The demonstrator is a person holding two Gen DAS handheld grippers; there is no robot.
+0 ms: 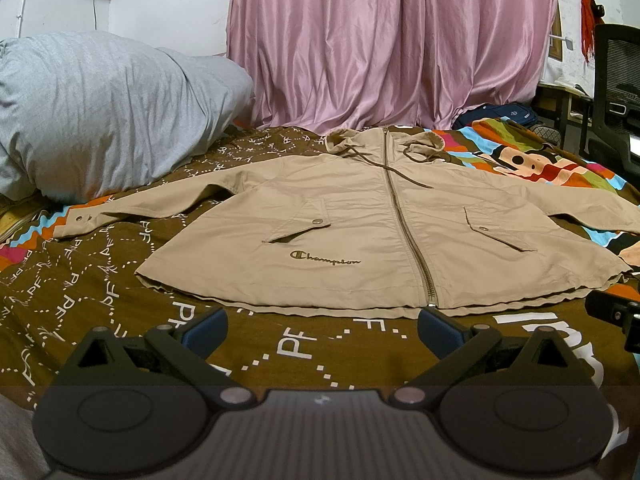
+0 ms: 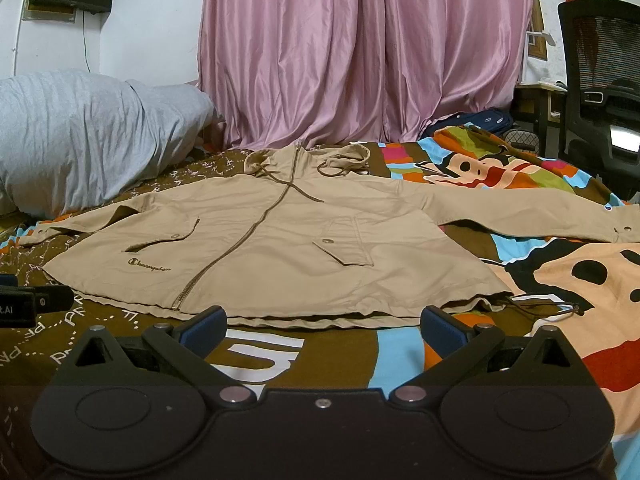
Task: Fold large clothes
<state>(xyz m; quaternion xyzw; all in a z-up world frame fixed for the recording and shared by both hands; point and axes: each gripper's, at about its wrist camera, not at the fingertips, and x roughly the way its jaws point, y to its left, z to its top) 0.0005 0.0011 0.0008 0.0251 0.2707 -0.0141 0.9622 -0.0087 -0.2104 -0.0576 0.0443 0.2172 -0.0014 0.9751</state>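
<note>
A beige zip-up hooded jacket (image 1: 360, 232) lies flat, front up, on the patterned bedspread (image 1: 100, 280), sleeves spread to both sides, hood toward the curtain. It also shows in the right wrist view (image 2: 280, 248). My left gripper (image 1: 322, 328) is open and empty, just short of the jacket's bottom hem, left of the zipper end. My right gripper (image 2: 322, 326) is open and empty, just short of the hem on the jacket's right half. Each gripper shows at the edge of the other's view: the right one (image 1: 616, 316), the left one (image 2: 28, 304).
A large grey pillow (image 1: 100, 112) lies at the bed's back left. Pink curtains (image 1: 392, 40) hang behind the bed. A black mesh chair (image 2: 600, 88) and a desk stand at the right. A dark bag (image 2: 476, 122) lies at the bed's far edge.
</note>
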